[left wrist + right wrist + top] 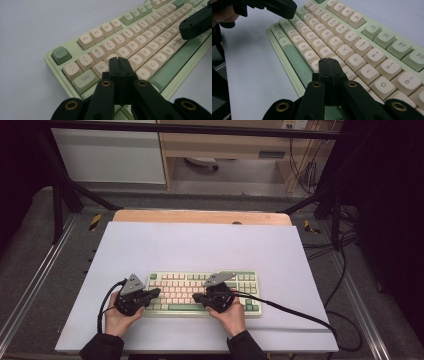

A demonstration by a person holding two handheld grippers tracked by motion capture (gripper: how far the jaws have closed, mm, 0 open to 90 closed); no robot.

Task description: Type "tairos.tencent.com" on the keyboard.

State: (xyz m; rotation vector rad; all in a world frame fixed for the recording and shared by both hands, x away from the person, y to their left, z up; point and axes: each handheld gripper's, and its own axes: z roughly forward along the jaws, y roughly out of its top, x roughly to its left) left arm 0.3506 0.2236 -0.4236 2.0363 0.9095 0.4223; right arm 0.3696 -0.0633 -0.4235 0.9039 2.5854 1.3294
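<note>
A pale green keyboard [202, 292] with cream and green keys lies near the front of the white table top [200, 250]. My left gripper [156, 292] hovers over its left end, jaws pressed together with nothing between them. In the left gripper view the shut tips [119, 59] hang above the keyboard [140, 42] around the Q, W and A keys. My right gripper [196, 297] is over the middle of the lower rows, also shut and empty. Its tips [327, 60] sit above the keyboard [337, 42] near the B and N keys, by the green space bar [295, 61].
The other gripper shows at the top right of the left gripper view [196, 23] and top left of the right gripper view [275, 7]. A black cable [295, 312] trails right across the table. A wooden board edge [200, 216] lies behind the white top.
</note>
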